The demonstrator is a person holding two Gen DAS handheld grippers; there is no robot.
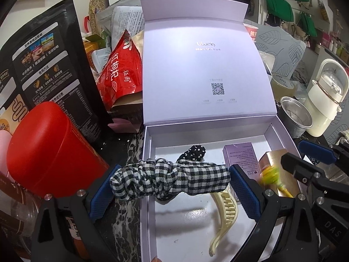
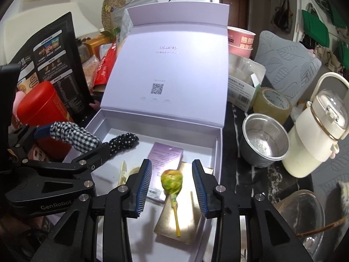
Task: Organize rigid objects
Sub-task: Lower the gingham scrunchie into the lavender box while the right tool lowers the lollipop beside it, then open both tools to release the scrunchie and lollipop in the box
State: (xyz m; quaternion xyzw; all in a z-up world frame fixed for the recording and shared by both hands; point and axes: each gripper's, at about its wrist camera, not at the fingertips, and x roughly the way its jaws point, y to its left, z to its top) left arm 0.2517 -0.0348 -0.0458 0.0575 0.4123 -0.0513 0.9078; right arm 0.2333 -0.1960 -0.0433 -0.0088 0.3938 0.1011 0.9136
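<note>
So the pale lilac cardboard gift box (image 2: pixel 219 152) sits open on the dark marbled counter (image 2: pixel 236 174), lid standing up at the back. Inside: a purple rectangular carton (image 2: pixel 166 154), a shiny gold flat box (image 2: pixel 185 218) beside it, a cream plastic claw hair clip (image 1: pixel 224 216), and a black scrunchie with white polka dots (image 2: pixel 123 142).

A yellow-green wrapped lollipop on a yellow stick (image 2: pixel 171 180) lies across the gold box, right between the blue pads of the right hand-held gripper (image 2: pixel 172 185). The jaws stand apart with a gap on both sides, nothing gripped.

The left hand-held gripper (image 1: pixel 170 179) is clamped on a black-and-white gingham fabric scrunchie (image 1: pixel 170 179), stretched between its pads over the box's front left. It's probably held clear of the box floor, hard to say with the fisheye.

Around the box: a red rounded tin (image 1: pixel 50 150) to the left, and a metal bowl (image 2: pixel 265 138) and cream lidded jug (image 2: pixel 316 135) to the right.
</note>
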